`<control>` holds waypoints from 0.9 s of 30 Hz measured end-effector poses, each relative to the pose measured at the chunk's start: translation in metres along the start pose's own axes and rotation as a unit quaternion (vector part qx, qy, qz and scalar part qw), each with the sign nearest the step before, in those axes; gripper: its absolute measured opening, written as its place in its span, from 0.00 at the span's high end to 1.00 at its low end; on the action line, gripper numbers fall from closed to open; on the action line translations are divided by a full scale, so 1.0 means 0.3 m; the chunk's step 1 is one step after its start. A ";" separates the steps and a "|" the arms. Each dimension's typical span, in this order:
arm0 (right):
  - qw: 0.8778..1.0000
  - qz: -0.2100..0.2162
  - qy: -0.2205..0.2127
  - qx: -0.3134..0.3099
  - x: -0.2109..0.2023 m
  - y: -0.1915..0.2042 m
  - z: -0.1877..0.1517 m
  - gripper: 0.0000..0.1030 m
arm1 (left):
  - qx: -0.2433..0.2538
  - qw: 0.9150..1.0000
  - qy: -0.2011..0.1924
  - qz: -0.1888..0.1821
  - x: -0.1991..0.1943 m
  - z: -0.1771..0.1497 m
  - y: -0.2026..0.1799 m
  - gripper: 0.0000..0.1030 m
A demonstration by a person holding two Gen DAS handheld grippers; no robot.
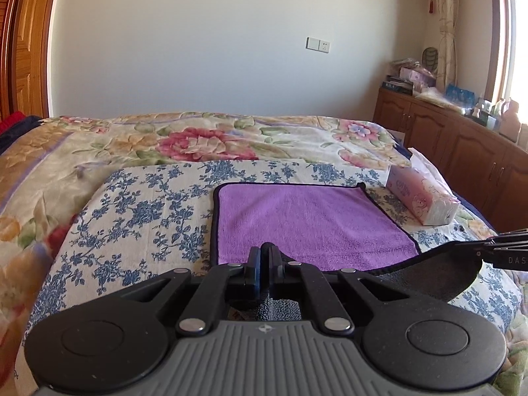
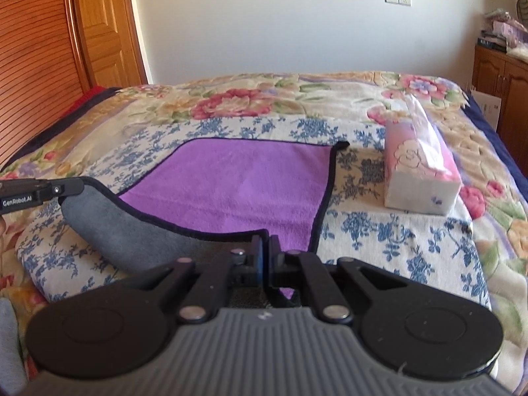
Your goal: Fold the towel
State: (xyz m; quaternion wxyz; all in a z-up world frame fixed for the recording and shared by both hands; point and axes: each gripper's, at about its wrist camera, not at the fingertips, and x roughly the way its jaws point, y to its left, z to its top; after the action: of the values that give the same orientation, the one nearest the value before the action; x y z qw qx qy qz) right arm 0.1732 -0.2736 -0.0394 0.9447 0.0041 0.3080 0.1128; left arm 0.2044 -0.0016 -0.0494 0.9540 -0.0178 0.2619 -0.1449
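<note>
A home bedroom is showing here: a bed (image 1: 198, 138) is lying under a floral quilt, wooden cabinets (image 1: 462, 138) cluttered with household items are lining the wall, a curtain (image 1: 445, 16) is hanging by the sunlit window, and a panelled wooden door (image 2: 102, 26) is standing behind.

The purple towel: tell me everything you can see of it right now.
The purple terry towel with a dark bound edge is square-looking, purple on top and grey underneath. Its far part lies flat on the blue-flowered white cloth spread on the bed. The near edge is lifted and curls over, showing the grey underside. The left gripper and the right gripper are each shut on a near corner. The pink tissue pack lies apart from it.
</note>
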 end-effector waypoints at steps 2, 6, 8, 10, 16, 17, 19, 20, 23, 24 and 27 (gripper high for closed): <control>1.000 0.000 -0.010 -0.004 -0.005 0.002 0.010 0.96 | 0.001 1.000 -0.002 -0.001 0.000 0.006 -0.002 0.95; 1.000 -0.003 -0.023 -0.009 -0.005 0.000 0.024 0.96 | 0.001 1.000 -0.008 -0.002 0.001 0.019 -0.002 0.95; 1.000 -0.003 -0.026 -0.011 -0.001 -0.002 0.029 0.96 | 0.001 1.000 -0.010 -0.003 0.006 0.025 -0.001 0.95; 0.999 -0.005 -0.029 -0.013 0.005 -0.003 0.032 0.96 | 0.001 1.000 -0.010 -0.003 0.013 0.031 0.000 0.95; 0.999 -0.007 -0.038 -0.020 0.025 -0.010 0.047 0.96 | 0.007 1.000 -0.018 -0.004 0.031 0.049 -0.005 0.95; 0.999 -0.007 -0.040 -0.022 0.028 -0.011 0.052 0.96 | 0.008 1.000 -0.019 -0.004 0.034 0.052 -0.006 0.95; 0.999 -0.007 -0.043 -0.025 0.031 -0.014 0.060 0.97 | 0.008 1.000 -0.021 -0.004 0.040 0.058 -0.006 0.95; 0.999 -0.007 -0.045 -0.026 0.033 -0.014 0.064 0.97 | 0.008 1.000 -0.021 -0.005 0.043 0.061 -0.007 0.95; 0.998 -0.008 -0.047 -0.031 0.041 -0.017 0.070 0.96 | 0.008 1.000 -0.019 -0.004 0.053 0.067 -0.008 0.95; 0.998 -0.007 -0.048 -0.033 0.043 -0.017 0.071 0.96 | 0.009 1.000 -0.019 -0.004 0.056 0.070 -0.010 0.95; 0.998 -0.005 -0.048 -0.037 0.050 -0.017 0.077 0.97 | 0.011 1.000 -0.020 -0.004 0.061 0.073 -0.016 0.95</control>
State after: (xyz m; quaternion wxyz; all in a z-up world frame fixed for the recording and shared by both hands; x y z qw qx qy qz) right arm 0.1994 -0.2738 -0.0297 0.9583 -0.0266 0.2584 0.1188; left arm 0.2292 -0.0123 -0.0389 0.9584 -0.0110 0.2415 -0.1516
